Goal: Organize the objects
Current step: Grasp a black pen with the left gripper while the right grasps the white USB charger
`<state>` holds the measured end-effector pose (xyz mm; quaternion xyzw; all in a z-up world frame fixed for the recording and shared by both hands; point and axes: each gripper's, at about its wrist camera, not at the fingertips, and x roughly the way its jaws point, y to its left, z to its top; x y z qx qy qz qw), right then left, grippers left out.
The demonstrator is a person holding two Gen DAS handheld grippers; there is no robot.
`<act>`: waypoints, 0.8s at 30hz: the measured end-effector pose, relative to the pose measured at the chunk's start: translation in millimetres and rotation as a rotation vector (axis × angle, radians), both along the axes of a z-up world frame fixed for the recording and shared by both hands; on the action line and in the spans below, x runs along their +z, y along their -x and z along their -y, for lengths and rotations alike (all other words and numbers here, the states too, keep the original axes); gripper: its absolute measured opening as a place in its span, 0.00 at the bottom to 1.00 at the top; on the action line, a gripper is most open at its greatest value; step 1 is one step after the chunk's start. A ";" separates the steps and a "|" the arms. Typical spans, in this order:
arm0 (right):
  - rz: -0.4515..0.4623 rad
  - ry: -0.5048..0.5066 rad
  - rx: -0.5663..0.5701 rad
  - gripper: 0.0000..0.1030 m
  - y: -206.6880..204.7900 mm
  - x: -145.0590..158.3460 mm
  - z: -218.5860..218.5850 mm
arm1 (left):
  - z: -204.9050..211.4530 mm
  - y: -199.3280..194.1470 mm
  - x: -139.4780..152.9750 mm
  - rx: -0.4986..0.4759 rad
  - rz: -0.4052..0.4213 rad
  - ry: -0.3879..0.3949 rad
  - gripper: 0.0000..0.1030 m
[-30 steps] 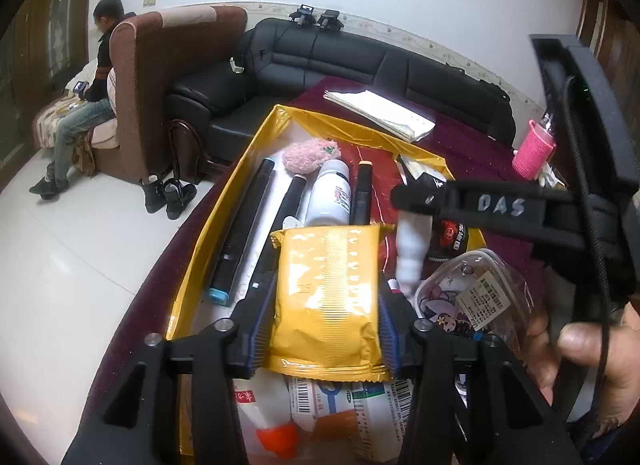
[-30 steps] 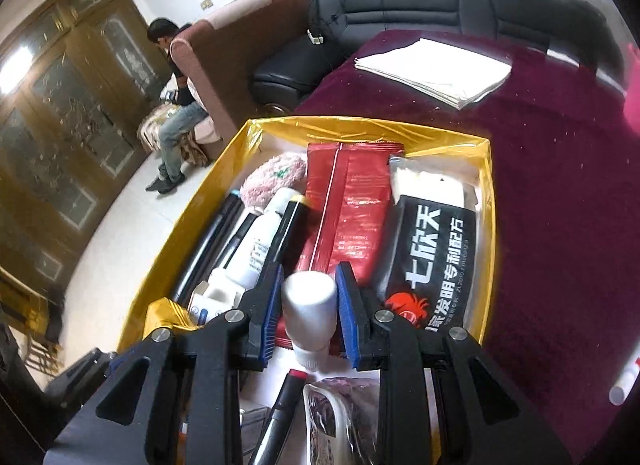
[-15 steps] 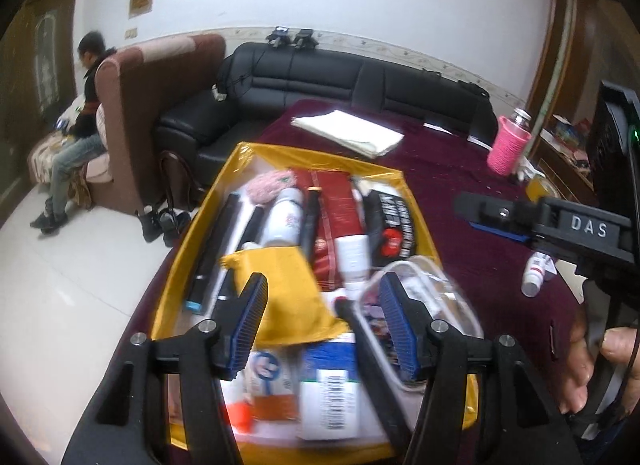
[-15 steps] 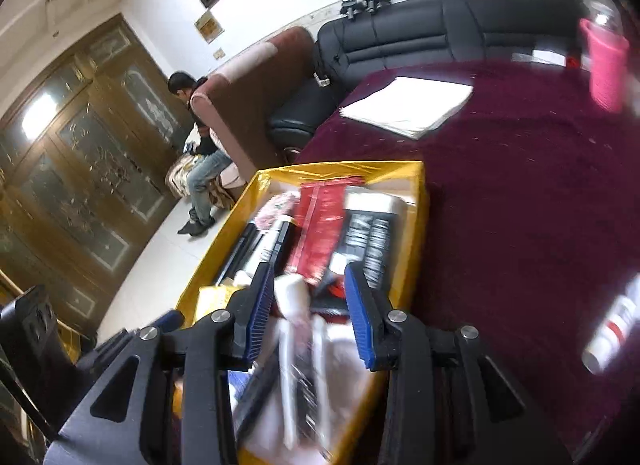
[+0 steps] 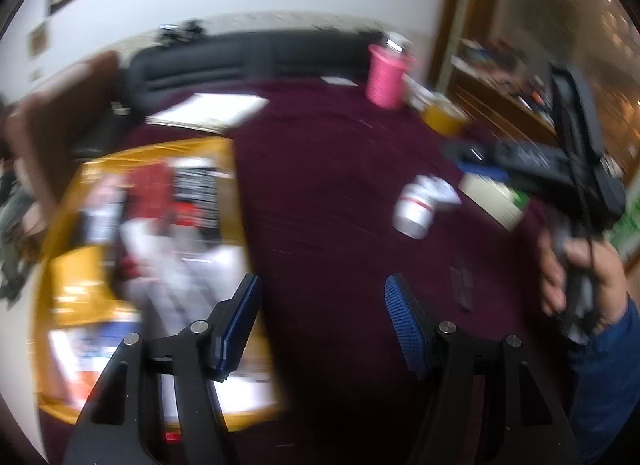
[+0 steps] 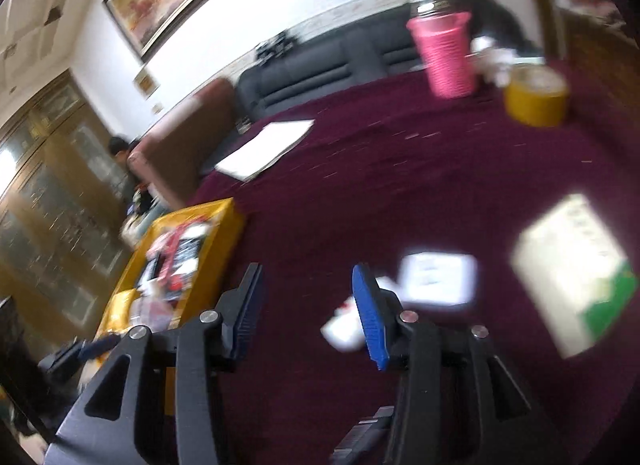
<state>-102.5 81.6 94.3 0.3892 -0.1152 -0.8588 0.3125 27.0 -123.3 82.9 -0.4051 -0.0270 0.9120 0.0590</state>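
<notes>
At nine o'clock my yellow tray [image 5: 224, 147] sat packed with blurred packets on the maroon counter [image 5: 340, 193]. My left gripper [image 5: 322, 317] hung over bare cloth, jaws opening, nothing between them. My right gripper [image 6: 306, 305] likewise had its jaws opening and empty. A small white bottle [image 5: 414, 211] lay toward two o'clock, a white-and-green box [image 6: 572, 273] at three.
</notes>
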 end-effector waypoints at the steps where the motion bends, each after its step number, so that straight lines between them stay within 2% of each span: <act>1: -0.004 0.007 -0.028 0.42 3.8 -4.1 -10.5 | -19.5 5.3 -6.6 -0.040 0.024 0.005 0.57; 3: 0.006 0.021 -0.068 0.42 11.8 -13.3 -24.7 | -50.8 13.1 -16.8 -0.101 0.053 0.020 0.57; 6: 0.018 0.027 -0.086 0.42 17.4 -19.2 -37.5 | -93.4 23.9 -29.9 -0.164 0.068 0.083 0.57; 7: 0.021 0.031 -0.090 0.42 19.4 -19.2 -39.9 | -107.5 29.5 -35.4 -0.171 0.068 0.122 0.56; 10: 0.025 0.043 -0.113 0.42 24.0 -21.7 -46.3 | -132.6 41.9 -46.6 -0.193 0.085 0.169 0.56; 13: 0.043 0.054 -0.141 0.42 31.8 -29.3 -55.0 | -145.3 55.0 -58.6 -0.167 0.113 0.238 0.56; 16: 0.085 0.103 -0.154 0.42 42.1 -40.0 -63.5 | -143.5 57.7 -59.8 -0.170 0.095 0.216 0.54; 17: 0.103 0.117 -0.156 0.42 45.4 -42.8 -65.0 | -141.6 58.7 -59.6 -0.180 0.106 0.188 0.44; 18: 0.123 0.127 -0.163 0.42 49.0 -44.8 -65.0 | -138.2 57.9 -58.9 -0.194 0.120 0.150 0.27; 20: 0.171 0.144 -0.148 0.42 55.9 -47.1 -59.7 | -136.5 54.0 -57.2 -0.186 0.113 0.175 0.15; 22: 0.203 0.144 -0.124 0.42 64.4 -46.0 -49.4 | -131.6 50.7 -57.7 -0.184 0.113 0.164 0.15; 24: 0.198 0.108 -0.112 0.44 72.5 -44.3 -37.6 | -125.6 47.7 -57.8 -0.175 0.120 0.145 0.14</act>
